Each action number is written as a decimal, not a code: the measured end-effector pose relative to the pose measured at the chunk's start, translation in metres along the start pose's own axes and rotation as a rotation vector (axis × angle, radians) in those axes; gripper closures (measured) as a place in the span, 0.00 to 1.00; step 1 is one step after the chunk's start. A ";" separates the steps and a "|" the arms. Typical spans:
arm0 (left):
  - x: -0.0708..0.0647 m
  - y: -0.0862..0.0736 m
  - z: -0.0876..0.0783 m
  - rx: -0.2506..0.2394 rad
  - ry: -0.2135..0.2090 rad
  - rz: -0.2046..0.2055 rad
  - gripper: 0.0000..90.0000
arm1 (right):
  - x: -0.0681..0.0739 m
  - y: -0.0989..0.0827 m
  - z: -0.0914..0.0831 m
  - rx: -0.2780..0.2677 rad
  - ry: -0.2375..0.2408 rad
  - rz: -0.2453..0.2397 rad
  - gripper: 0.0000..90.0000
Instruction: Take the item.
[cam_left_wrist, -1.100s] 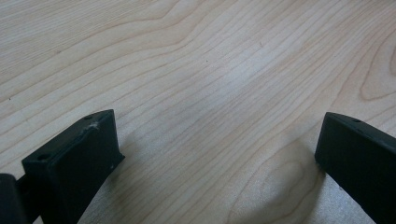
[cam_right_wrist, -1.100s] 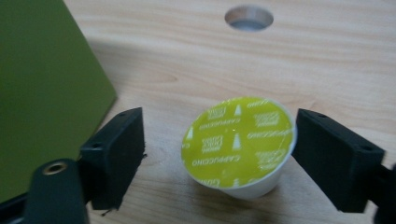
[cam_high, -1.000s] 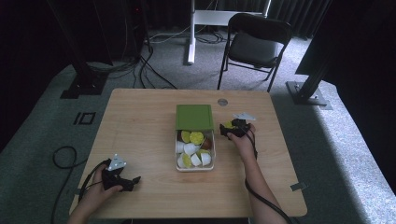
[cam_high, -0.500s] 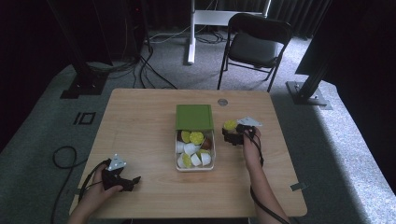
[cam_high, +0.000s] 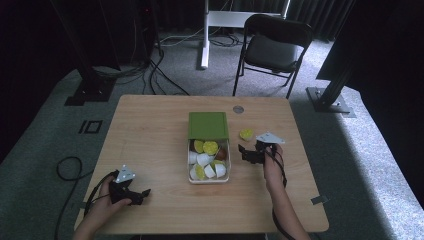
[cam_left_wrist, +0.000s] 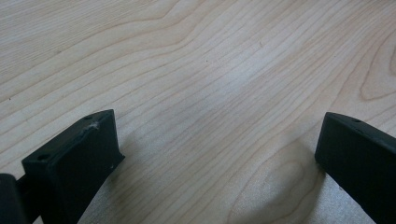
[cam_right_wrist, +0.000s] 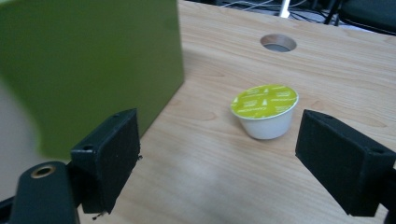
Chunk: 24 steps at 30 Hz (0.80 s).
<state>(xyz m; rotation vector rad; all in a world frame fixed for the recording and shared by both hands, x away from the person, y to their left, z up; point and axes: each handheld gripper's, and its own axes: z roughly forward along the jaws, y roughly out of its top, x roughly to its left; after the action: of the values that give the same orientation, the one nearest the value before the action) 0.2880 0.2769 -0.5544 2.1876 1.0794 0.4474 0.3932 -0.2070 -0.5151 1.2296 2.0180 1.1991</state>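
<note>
Two grippers, jaws spread, at a wooden table (cam_high: 150, 125).
High view: the right gripper (cam_high: 246, 151) lies just below a round green-topped pod (cam_high: 246, 134), beside a clear box (cam_high: 208, 178) of pods with a flat green lid (cam_high: 208, 125). Left gripper view: the left gripper (cam_left_wrist: 215, 154) gapes over bare grained wood. Right gripper view: blocky black jaws stand wide; the tapered white pod sits upright beyond them.

The high view looks forward and down over the whole wooden table (cam_high: 150, 130). The left gripper view sits close above bare tabletop between its jaws. The right gripper view looks low past its jaws at the green-lidded capsule (cam_right_wrist: 265, 110), which the high view shares (cam_high: 246, 134)
</note>
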 end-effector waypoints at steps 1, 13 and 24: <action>0.000 0.000 0.000 0.000 0.000 0.000 0.01 | 0.001 -0.001 -0.002 -0.002 0.006 -0.004 0.15; 0.000 0.000 0.000 0.000 0.000 0.000 0.01 | 0.003 -0.018 -0.024 0.031 0.096 -0.053 0.16; 0.000 0.000 0.000 0.000 0.001 0.000 0.01 | -0.001 -0.040 -0.041 0.060 0.167 -0.098 0.16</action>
<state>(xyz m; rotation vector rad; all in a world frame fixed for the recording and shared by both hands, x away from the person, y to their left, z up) 0.2880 0.2769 -0.5544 2.1876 1.0796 0.4480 0.3444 -0.2337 -0.5298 1.0751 2.2232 1.2382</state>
